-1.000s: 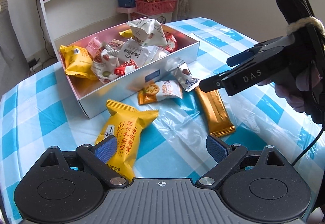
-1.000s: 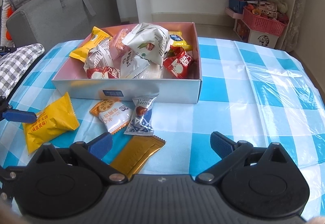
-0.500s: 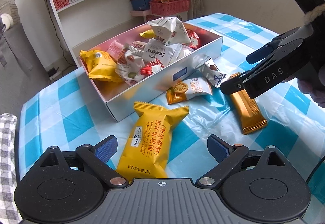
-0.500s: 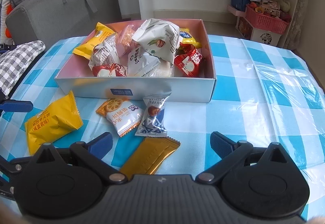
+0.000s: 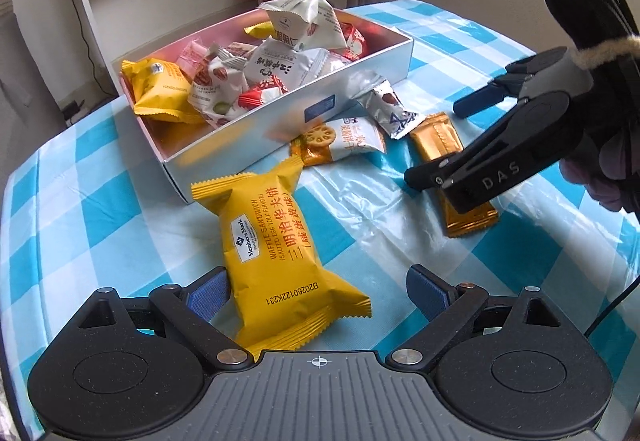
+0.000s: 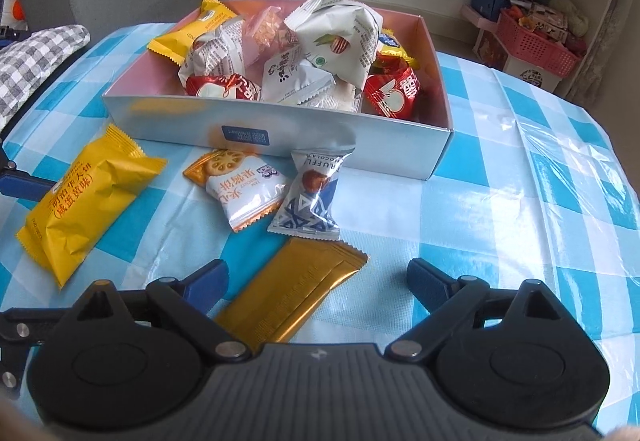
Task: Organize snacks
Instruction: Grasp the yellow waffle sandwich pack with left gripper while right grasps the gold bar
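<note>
Four loose snacks lie on the checked tablecloth (image 6: pixel 520 209) before the snack-filled box (image 6: pixel 320 133): a yellow "Member's Mark Waffle Sandwich" pack (image 5: pixel 276 245) between the left gripper's (image 5: pixel 318 295) spread fingers, a biscuit packet (image 6: pixel 240 189), a truffle chocolate (image 6: pixel 310 197), and a gold bar (image 6: pixel 296 297) between the right gripper's (image 6: pixel 318 281) likewise parted fingers.

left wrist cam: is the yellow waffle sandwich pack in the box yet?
No, the yellow waffle sandwich pack lies on the checked tablecloth outside the box, between the open left gripper fingers.

A silver cardboard box (image 6: pixel 280 129) heaped with wrapped snacks; a yellow waffle packet (image 5: pixel 276 257), biscuit packet (image 6: pixel 240 189), truffle sachet (image 6: pixel 310 201) and gold bar (image 6: pixel 296 297) lie flat beside it.
</note>
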A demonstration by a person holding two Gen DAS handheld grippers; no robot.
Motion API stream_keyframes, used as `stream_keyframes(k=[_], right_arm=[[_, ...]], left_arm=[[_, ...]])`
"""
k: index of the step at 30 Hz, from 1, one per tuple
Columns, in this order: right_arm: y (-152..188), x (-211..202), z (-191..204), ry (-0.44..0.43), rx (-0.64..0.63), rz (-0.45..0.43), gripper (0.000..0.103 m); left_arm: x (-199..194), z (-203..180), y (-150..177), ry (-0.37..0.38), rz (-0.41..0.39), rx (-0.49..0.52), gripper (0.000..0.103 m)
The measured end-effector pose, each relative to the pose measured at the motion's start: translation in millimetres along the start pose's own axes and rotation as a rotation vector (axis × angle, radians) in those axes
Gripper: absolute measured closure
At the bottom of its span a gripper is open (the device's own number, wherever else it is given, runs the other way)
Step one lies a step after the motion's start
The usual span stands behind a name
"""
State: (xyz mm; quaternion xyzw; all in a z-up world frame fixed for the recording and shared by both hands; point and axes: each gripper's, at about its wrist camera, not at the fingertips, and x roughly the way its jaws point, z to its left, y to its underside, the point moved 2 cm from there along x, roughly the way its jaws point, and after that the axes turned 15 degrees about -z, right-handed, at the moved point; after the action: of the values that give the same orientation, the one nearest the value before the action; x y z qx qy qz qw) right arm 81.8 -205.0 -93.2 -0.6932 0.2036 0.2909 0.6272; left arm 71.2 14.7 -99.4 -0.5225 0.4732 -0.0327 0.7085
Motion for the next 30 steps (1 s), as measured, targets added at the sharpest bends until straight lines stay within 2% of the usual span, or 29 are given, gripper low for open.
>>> stream_keyframes(k=[4,6,11,14,19,22,24,26,30], right_arm=[[2,-3,0,-0.004,-0.021,0.003,0.008],[2,-5,-2,-0.006,-0.019,0.010,0.009],[3,-8,-7,-0.006,-0.003,0.020,0.012],[1,-10,-6,-0.008,0.000,0.024,0.020],[-3,-11,-3,-0.026,-0.008,0.025,0.035],[-5,-13,0,-0.039,-0.015,0.022,0.051],[-6,-15,3,-0.051,-0.023,0.021,0.066],[-8,-15,3,-0.058,-0.018,0.024,0.074],[-10,-15,2,-0.055,0.002,0.037,0.077]], left_arm=[[2,4,-7,-0.047,-0.020,-0.092,0.008],[5,5,-10,-0.071,-0.016,-0.130,0.012],[13,9,-11,-0.122,0.015,-0.212,0.029],[18,10,-8,-0.154,0.042,-0.254,0.041],[19,10,-9,-0.192,0.042,-0.268,0.053],[19,11,-10,-0.214,0.047,-0.294,0.061],[19,11,-11,-0.223,0.052,-0.319,0.064],[18,10,-13,-0.223,0.055,-0.344,0.065],[15,4,-14,-0.212,0.060,-0.358,0.066]])
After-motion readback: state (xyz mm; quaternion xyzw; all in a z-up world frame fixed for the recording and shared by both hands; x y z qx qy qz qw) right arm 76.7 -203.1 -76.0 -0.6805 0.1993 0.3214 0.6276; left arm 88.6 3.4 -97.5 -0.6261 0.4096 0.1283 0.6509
